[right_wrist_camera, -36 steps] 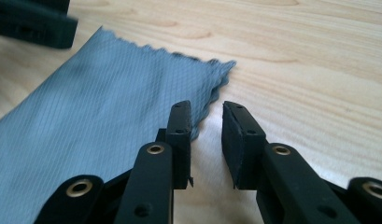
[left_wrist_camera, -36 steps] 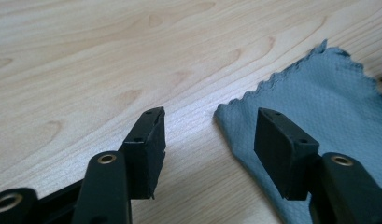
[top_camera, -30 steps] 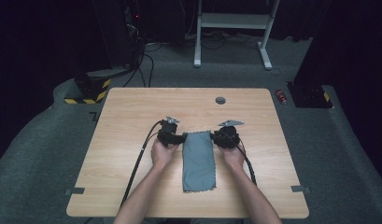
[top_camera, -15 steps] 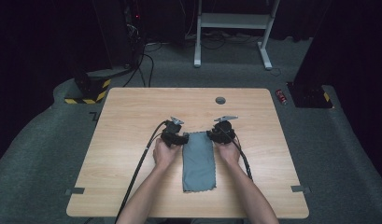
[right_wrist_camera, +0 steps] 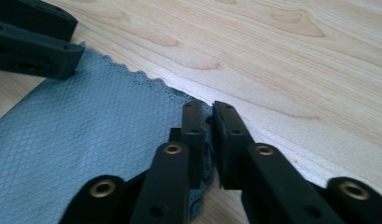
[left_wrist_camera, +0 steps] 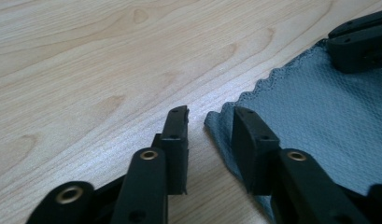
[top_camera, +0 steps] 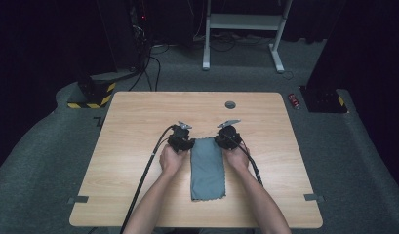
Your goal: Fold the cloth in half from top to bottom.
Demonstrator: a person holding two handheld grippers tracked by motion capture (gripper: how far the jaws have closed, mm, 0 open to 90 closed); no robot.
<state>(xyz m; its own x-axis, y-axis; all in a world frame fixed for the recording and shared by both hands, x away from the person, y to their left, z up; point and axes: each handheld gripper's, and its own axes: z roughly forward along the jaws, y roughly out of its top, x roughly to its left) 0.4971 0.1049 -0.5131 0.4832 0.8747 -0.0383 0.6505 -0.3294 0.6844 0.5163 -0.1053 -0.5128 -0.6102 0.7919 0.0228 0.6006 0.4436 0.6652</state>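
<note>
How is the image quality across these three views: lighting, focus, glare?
High view: table evenly lit, surroundings nearly black, cloth clear. Left gripper view: soft sheen on the wood, jaws at the bottom slightly soft, cloth weave sharp. Right gripper view: cloth weave crisp, far wood a little blurred.

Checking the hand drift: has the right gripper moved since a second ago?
Yes. The right gripper slid leftward over the cloth's far corner, judged against the table's grommet hole.

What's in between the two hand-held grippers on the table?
The far end of the grey cloth lies between the left hand-held gripper and the right hand-held gripper; each sits at one far corner. The high view shows it best.
</note>
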